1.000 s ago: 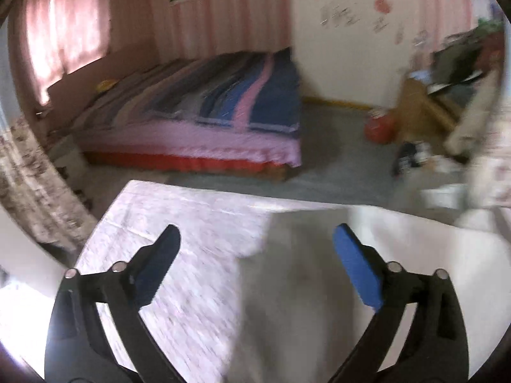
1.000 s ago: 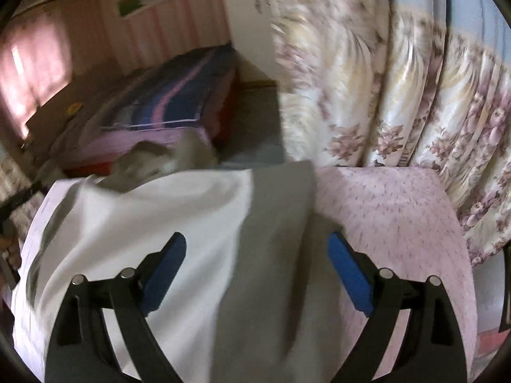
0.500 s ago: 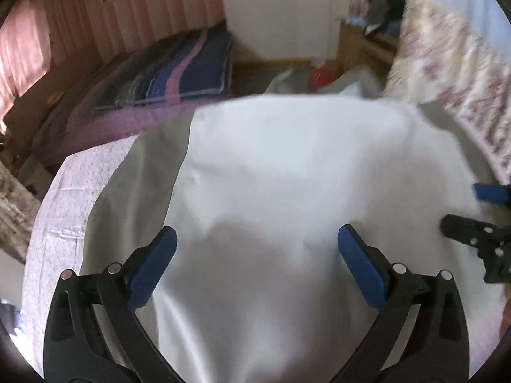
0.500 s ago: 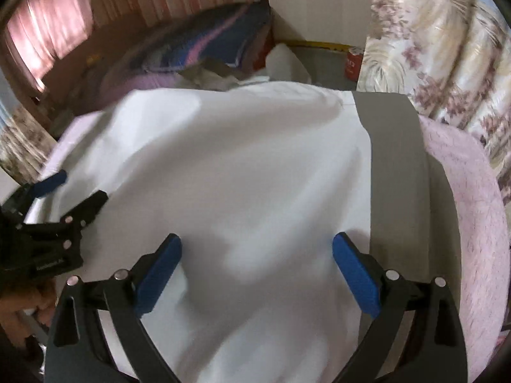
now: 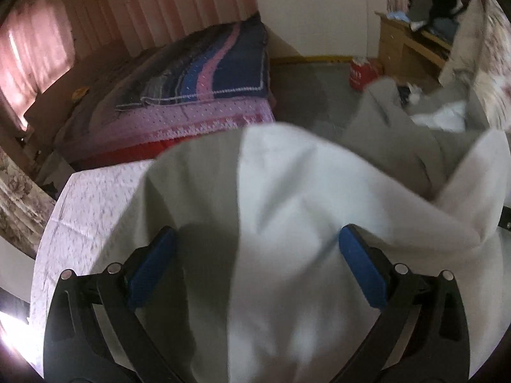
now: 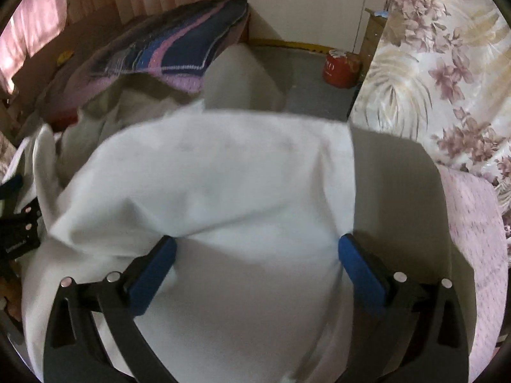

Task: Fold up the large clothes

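Observation:
A large white and grey garment (image 5: 313,198) lies bunched over a table with a pink flecked cloth (image 5: 92,198). My left gripper (image 5: 255,249) is open, its blue pads (image 5: 150,265) wide apart just above the white fabric near the grey side panel. My right gripper (image 6: 255,252) is open too, with pads (image 6: 361,271) spread over the white part of the garment (image 6: 223,172); the grey band (image 6: 392,185) runs along its right. The left gripper's black body (image 6: 19,233) shows at the left edge of the right wrist view. Neither gripper holds cloth.
A bed with a striped blue and pink blanket (image 5: 198,73) stands beyond the table. A red container (image 5: 361,73) sits on the grey floor. A wooden desk (image 5: 412,44) is at the far right. A floral curtain (image 6: 447,73) hangs to the right of the table.
The garment has been drawn toward me and bunched into folds; its far edge now rises in humps. Both grippers have dropped closer to the fabric and stay open.

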Motion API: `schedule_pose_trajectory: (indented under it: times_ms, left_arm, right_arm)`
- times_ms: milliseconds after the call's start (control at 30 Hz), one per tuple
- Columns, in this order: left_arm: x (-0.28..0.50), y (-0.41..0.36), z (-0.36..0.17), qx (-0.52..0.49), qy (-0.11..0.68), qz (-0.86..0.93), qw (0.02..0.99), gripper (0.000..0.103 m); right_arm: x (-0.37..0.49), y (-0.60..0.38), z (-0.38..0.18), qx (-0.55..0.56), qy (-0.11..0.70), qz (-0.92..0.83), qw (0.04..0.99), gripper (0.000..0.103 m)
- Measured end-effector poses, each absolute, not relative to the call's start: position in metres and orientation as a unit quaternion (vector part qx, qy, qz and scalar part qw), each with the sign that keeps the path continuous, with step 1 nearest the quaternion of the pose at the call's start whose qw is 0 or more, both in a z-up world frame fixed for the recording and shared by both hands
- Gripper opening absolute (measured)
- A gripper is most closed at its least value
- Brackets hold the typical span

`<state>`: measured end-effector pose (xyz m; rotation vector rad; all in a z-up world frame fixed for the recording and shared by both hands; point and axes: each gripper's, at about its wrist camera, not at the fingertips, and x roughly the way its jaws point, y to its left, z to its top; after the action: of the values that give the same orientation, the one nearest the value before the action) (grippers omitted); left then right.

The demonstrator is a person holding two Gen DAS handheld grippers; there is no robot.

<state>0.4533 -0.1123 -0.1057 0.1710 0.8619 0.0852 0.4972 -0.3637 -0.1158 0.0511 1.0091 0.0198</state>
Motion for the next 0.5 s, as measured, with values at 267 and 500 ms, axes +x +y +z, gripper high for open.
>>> schedule_pose_trajectory:
  times_ms: [267,500]
  left_arm:
    - [0.485,-0.057,-0.102,-0.020,0.389,0.089,0.917,0.100]
    - [0.478,-0.015,-0.091,-0.039,0.368,0.143,0.918,0.100]
  right_arm:
    - [0.511,-0.394,-0.108,0.080,0.446,-0.031,0.891,0.101]
    - [0.496,-0.438,-0.096,0.046,0.428,-0.140,0.892,0.101]
